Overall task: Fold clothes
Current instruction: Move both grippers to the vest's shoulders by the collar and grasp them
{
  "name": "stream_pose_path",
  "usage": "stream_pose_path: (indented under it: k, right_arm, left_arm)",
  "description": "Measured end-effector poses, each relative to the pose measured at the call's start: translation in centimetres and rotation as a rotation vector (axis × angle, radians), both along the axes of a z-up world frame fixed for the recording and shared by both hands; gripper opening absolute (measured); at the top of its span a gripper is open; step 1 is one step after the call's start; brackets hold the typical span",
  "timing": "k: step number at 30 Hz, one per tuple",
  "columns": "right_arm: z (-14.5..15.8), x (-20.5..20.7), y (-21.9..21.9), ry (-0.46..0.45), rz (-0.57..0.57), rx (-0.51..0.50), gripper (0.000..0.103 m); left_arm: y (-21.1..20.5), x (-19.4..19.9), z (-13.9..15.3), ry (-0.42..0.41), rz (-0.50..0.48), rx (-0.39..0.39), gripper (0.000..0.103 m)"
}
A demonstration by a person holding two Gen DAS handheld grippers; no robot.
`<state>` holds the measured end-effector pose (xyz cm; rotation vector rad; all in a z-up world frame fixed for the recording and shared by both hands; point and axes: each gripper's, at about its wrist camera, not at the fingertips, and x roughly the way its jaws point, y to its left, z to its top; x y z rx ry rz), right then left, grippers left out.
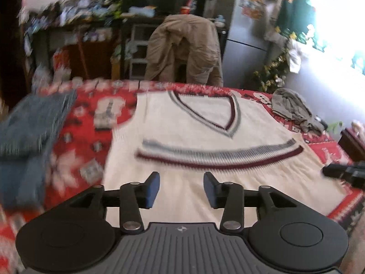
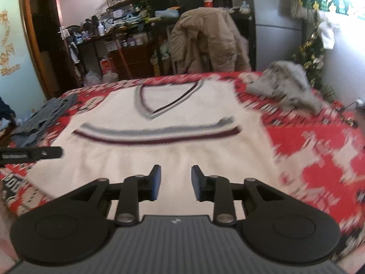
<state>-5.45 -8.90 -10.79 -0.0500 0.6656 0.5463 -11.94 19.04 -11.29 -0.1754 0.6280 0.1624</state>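
A white vest lies flat on the red blanket beside blue jeans and a grey cloth, with a tan coat behind, and both tongs, left and right, hang open and empty over it.

A surface covered by a red-and-white patterned blanket, possibly a bed. Lying flat at its centre: a cream V-neck vest with grey and maroon stripes. At left, blue denim clothing; at far right, a crumpled grey garment.
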Motion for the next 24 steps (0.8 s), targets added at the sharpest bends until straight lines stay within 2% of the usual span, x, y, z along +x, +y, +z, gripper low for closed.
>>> stream_pose_path:
  k: [2, 5, 9, 12, 13, 17, 19, 21, 22, 24]
  right_arm:
    - [0.8, 2.1, -0.8, 0.001, -0.005, -0.006, 0.044]
    - [2.1, 6.1, -1.5, 0.001, 0.019, -0.02, 0.047]
    - [3.6, 11.5, -1.2, -0.102, 0.098, -0.138, 0.047]
    - [4.0, 16.3, -0.5, -0.099, 0.161, -0.182, 0.047]
    - [4.0, 17.9, -0.1, -0.093, 0.177, -0.191, 0.047]
    - [3.7, 23.9, 1.7, -0.058, 0.232, -0.217, 0.044]
    - [3.5, 26.7, 3.0, -0.05, 0.263, -0.233, 0.042]
    - [3.2, 29.1, 4.4, -0.049, 0.301, -0.258, 0.036]
    - [2.9, 30.0, 5.2, -0.047, 0.323, -0.268, 0.03]
    - [2.2, 32.1, 6.7, -0.035, 0.358, -0.286, 0.027]
  left_arm:
    - [1.3, 1.7, 0.8, -0.001, -0.036, 0.043, 0.048]
    - [3.3, 4.5, 1.8, 0.013, -0.079, 0.107, 0.049]
    - [6.5, 9.7, 3.1, 0.034, -0.125, 0.149, 0.048]
    - [8.3, 13.9, 3.2, 0.05, -0.16, 0.198, 0.047]
    - [9.0, 15.5, 3.2, 0.059, -0.172, 0.214, 0.043]
    - [11.9, 21.0, 2.3, 0.105, -0.201, 0.148, 0.035]
    - [12.4, 23.3, 1.7, 0.138, -0.229, 0.159, 0.03]
    - [12.9, 25.0, 1.1, 0.165, -0.26, 0.161, 0.03]
    - [13.2, 25.6, 0.8, 0.177, -0.277, 0.157, 0.03]
    - [13.6, 26.8, 0.3, 0.199, -0.311, 0.148, 0.03]
